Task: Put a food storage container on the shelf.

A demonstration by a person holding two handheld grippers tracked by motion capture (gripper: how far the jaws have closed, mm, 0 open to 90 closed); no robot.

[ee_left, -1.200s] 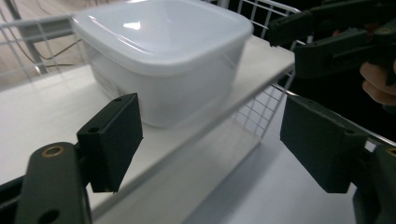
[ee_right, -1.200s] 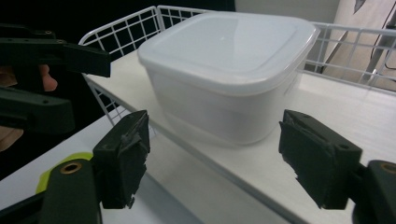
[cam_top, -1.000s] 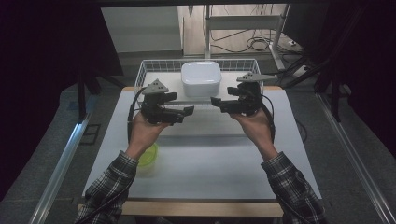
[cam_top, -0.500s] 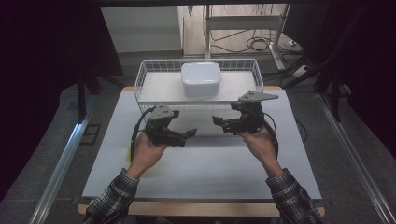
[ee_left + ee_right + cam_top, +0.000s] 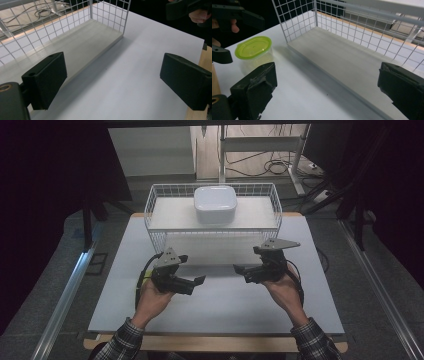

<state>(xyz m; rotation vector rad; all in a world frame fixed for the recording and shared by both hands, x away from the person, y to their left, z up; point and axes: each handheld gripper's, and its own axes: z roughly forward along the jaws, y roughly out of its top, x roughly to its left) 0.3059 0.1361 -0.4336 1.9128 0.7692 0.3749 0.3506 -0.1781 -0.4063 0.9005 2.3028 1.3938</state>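
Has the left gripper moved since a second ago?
Yes. The left gripper has pulled back toward the person, away from the wire basket it was near earlier.

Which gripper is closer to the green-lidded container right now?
Left. The left gripper is held right over the green-lidded container at the table's left side. The right gripper is across the table, well apart from it.

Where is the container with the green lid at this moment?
In the right gripper view the container with the green lid stands on the white table top, at the upper left, just outside the wire basket's corner and near the left gripper.
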